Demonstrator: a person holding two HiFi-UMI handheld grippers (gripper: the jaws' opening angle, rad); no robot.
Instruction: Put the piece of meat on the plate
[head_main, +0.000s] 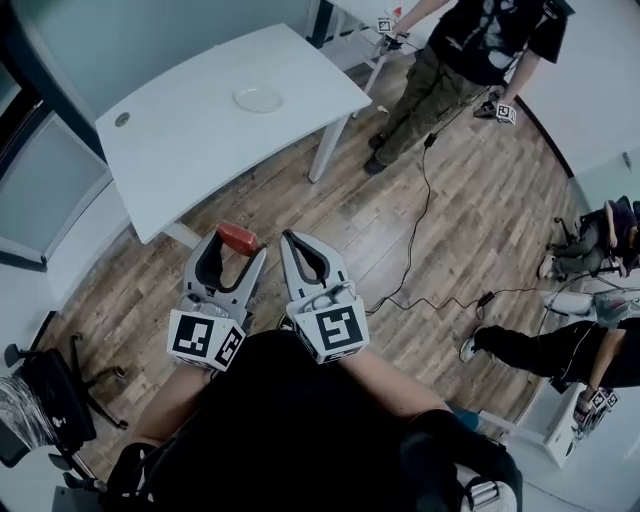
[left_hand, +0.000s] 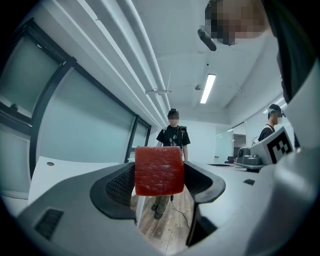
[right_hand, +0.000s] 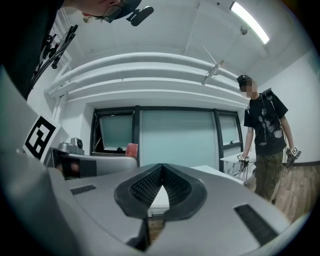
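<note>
A red block of meat (left_hand: 159, 170) is clamped between the jaws of my left gripper (head_main: 236, 240), held in the air over the wooden floor just short of the white table (head_main: 190, 130). The same meat (head_main: 238, 237) shows red at the jaw tips in the head view, and as a small red piece (right_hand: 132, 149) in the right gripper view. A clear round plate (head_main: 259, 98) lies on the table's far side, well beyond both grippers. My right gripper (head_main: 296, 241) hangs beside the left one, shut, with nothing between its jaws.
A person in black (head_main: 455, 60) stands beyond the table's right end, holding grippers. A cable (head_main: 420, 215) trails across the wooden floor. Another person's legs (head_main: 545, 350) show at the right, and a black office chair (head_main: 45, 400) stands at the lower left.
</note>
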